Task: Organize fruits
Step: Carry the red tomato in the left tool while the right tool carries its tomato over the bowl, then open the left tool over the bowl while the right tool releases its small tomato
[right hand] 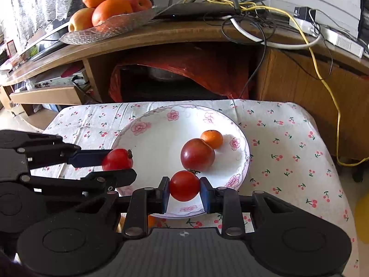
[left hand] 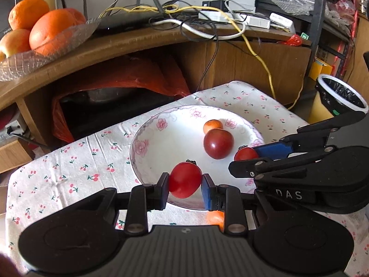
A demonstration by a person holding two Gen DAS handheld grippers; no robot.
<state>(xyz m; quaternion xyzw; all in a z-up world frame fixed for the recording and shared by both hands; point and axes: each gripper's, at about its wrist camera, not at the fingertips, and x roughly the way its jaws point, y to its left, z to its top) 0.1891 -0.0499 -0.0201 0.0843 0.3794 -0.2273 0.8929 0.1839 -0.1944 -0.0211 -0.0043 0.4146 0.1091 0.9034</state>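
A white flowered plate (left hand: 166, 143) (right hand: 161, 133) sits on the cherry-print tablecloth. On it lie a dark red tomato (left hand: 218, 143) (right hand: 197, 154) and a small orange (left hand: 212, 126) (right hand: 211, 139), touching. My left gripper (left hand: 185, 181) (right hand: 118, 160) is shut on a red tomato (left hand: 185, 180) (right hand: 117, 159) over the plate's near left rim. My right gripper (right hand: 184, 186) (left hand: 248, 155) is shut on a smaller red tomato (right hand: 184, 186) (left hand: 245, 154) over the plate's near right part. Another orange fruit (left hand: 216, 219) (right hand: 151, 221) peeks out below the plate, mostly hidden by the grippers.
A wooden shelf (left hand: 115, 46) behind the table carries a glass dish of oranges and apples (left hand: 41, 30) (right hand: 108, 11), a router and tangled cables (left hand: 207, 23). A lined bin (left hand: 341, 94) stands right of the table. A red bag (right hand: 180, 69) fills the shelf opening.
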